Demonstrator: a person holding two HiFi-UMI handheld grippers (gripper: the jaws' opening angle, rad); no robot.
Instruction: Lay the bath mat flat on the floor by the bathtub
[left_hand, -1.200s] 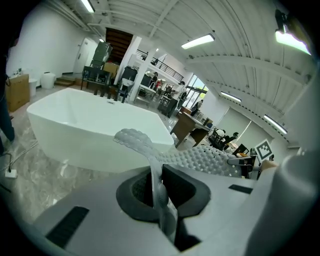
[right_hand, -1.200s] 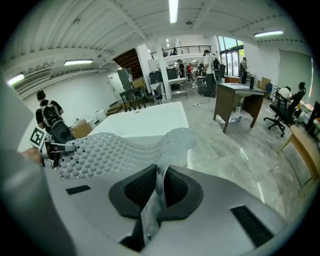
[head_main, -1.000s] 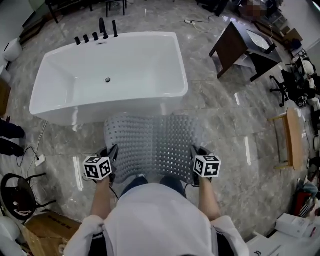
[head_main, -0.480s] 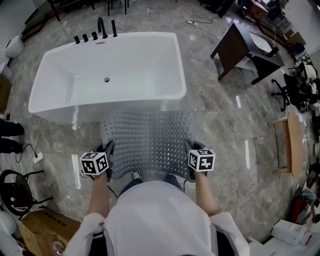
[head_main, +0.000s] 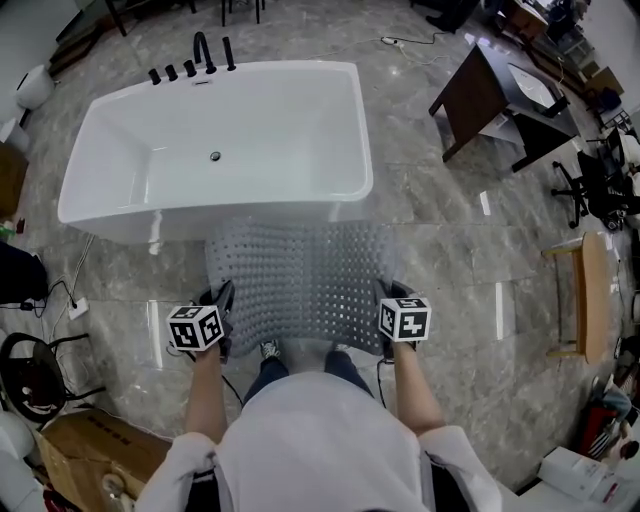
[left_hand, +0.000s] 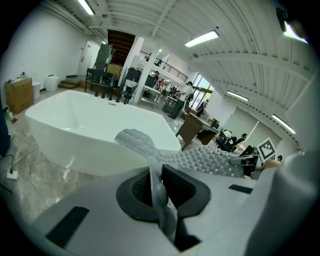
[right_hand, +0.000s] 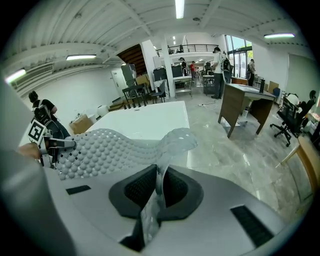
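While both tongs (head_main: 222, 305) (head_main: 388, 300) clamp the bath mat (head_main: 300, 285), glossy marble floor (head_main: 440, 230) surrounds the bathtub (head_main: 330, 130).

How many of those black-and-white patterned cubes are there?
2. One cube sits on the left gripper, at the mat's left edge; the other on the right gripper, at its right edge. None looks hidden.

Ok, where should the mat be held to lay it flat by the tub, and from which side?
By its two near corners, from the side away from the tub. The mat is thin and floppy, so a pinch at each corner should keep it spread. The left hand-held gripper and right hand-held gripper are shut on those corners now.
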